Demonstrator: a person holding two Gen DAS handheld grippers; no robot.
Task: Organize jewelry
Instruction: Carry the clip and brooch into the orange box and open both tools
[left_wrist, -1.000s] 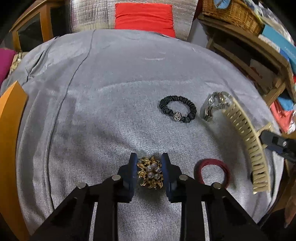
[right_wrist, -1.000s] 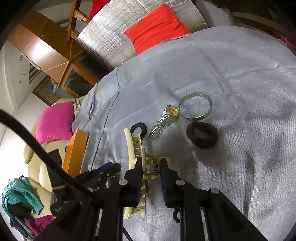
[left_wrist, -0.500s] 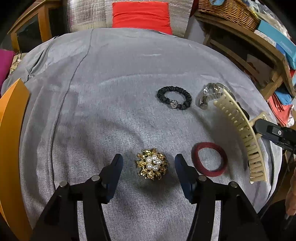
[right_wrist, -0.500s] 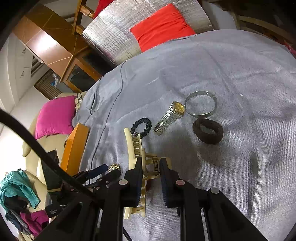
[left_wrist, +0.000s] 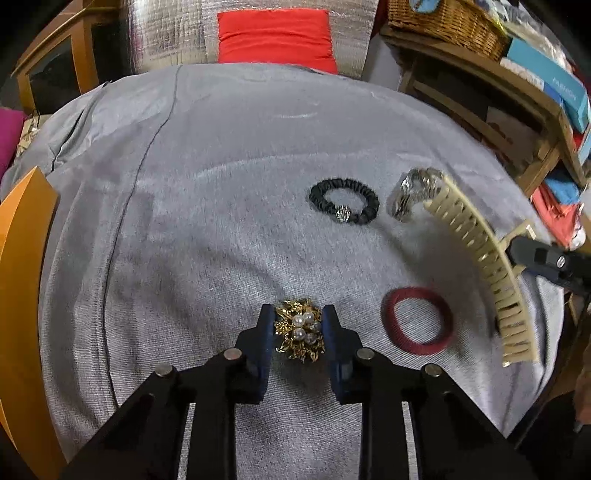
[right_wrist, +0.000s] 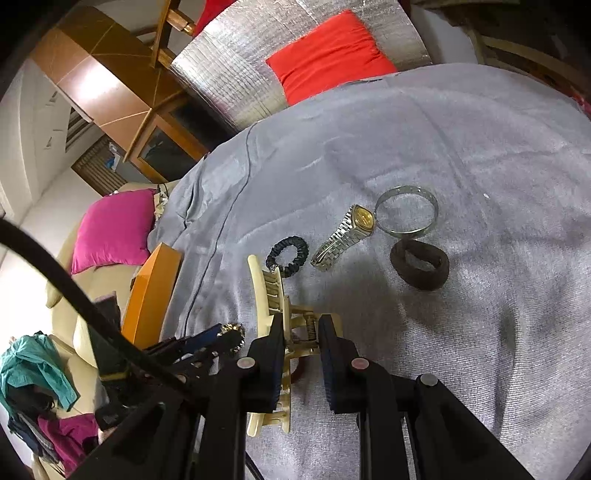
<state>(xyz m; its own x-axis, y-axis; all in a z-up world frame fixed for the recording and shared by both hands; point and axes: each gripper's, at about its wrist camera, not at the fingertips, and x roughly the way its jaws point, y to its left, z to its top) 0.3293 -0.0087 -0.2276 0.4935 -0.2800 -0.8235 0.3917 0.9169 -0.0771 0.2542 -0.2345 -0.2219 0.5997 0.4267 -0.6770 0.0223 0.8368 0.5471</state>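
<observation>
My left gripper (left_wrist: 298, 325) is shut on a gold brooch with pearls (left_wrist: 300, 331), low over the grey cloth (left_wrist: 221, 184). My right gripper (right_wrist: 302, 334) is shut on the handle of a cream hair claw clip (right_wrist: 271, 295), also seen in the left wrist view (left_wrist: 480, 258). A black scrunchie (left_wrist: 344, 206), a silver watch (left_wrist: 412, 194) and a red hair band (left_wrist: 416, 320) lie on the cloth. The right wrist view also shows the black scrunchie (right_wrist: 287, 255), the watch (right_wrist: 343, 236), a silver bangle (right_wrist: 406, 210) and a dark brown hair band (right_wrist: 420, 263).
An orange wooden board (left_wrist: 22, 295) stands at the cloth's left edge. A red cushion (left_wrist: 275, 38) lies at the back. A wooden shelf with a wicker basket (left_wrist: 447, 22) and boxes stands at the right. A pink cushion (right_wrist: 110, 229) lies on a sofa to the left.
My left gripper opened around the brooch half a second ago and has shut on it again. The right gripper still holds the claw clip, shifted slightly.
</observation>
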